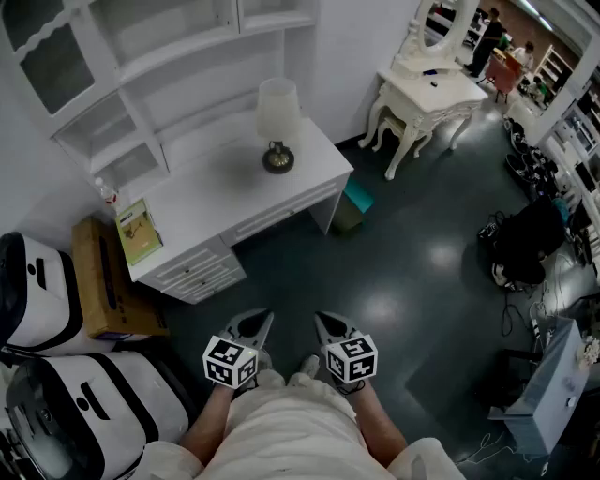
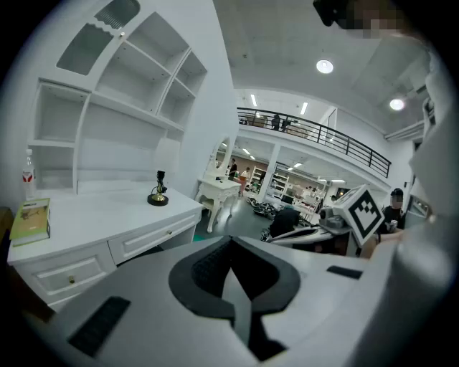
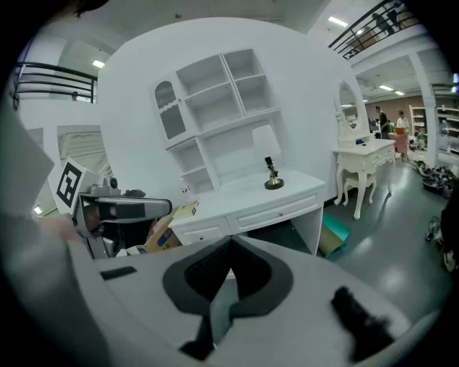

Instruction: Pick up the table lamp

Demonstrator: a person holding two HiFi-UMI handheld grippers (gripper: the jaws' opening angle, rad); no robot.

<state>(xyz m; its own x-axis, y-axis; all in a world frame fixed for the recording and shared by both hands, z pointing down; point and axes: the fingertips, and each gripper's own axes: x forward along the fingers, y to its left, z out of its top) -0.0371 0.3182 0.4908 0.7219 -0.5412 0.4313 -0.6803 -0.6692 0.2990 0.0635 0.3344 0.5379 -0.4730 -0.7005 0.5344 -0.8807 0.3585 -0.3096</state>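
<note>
1. The table lamp (image 1: pixel 277 127) stands upright on the white desk (image 1: pixel 216 202), toward its right end, untouched
2. My left gripper (image 1: pixel 262 322) and right gripper (image 1: pixel 325 323) are both clenched on nothing, held low by my waist because the desk is well away across the floor
3. I judge the approach not yet begun; the jaws must spread before they reach the lamp's stem

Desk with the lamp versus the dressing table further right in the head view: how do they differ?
The desk is boxy with drawers; the dressing table stands on curved legs. The desk backs onto open shelves; the dressing table carries an oval mirror. The desk holds the table lamp and a green book; the dressing table only small dark items. Both are white.
</note>
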